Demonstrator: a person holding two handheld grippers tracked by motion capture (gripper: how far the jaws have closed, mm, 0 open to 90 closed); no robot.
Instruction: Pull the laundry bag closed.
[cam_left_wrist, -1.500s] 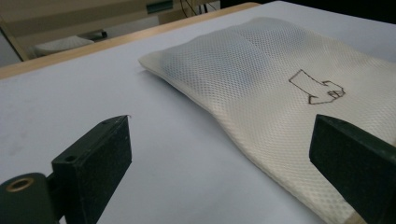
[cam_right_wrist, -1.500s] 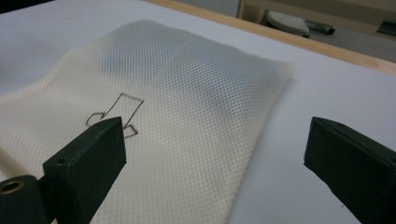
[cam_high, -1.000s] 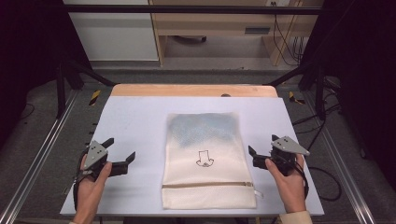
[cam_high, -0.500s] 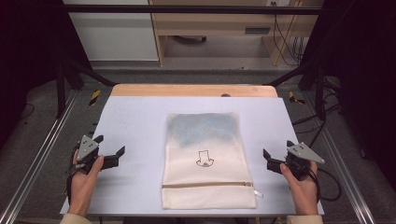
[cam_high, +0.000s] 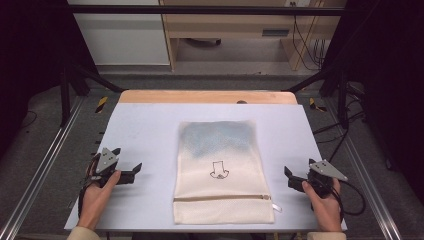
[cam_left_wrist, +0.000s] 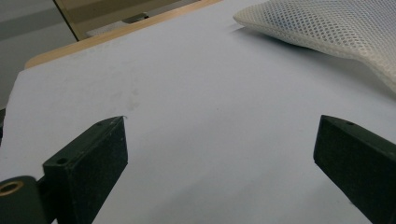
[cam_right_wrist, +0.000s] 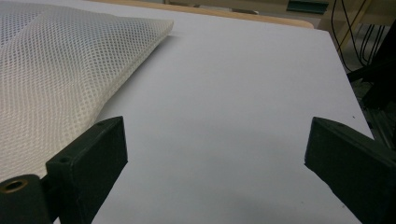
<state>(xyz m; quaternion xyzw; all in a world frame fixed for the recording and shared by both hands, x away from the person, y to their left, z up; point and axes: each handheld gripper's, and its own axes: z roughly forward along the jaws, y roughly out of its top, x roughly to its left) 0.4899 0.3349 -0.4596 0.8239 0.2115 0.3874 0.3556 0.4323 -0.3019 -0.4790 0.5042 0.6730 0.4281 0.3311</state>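
Mesh laundry bag (cam_high: 220, 172) lies flat mid-table, zipper end at the near edge. Left gripper (cam_high: 129, 171) rests near the table's (cam_high: 150, 130) left edge, right gripper (cam_high: 291, 178) near its right edge, both jaws wide apart, holding nothing.

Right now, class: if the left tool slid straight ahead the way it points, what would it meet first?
Probably the mesh bag. The left tool is open and aims across bare table toward the bag's left edge, though it might pass the bag's far corner.
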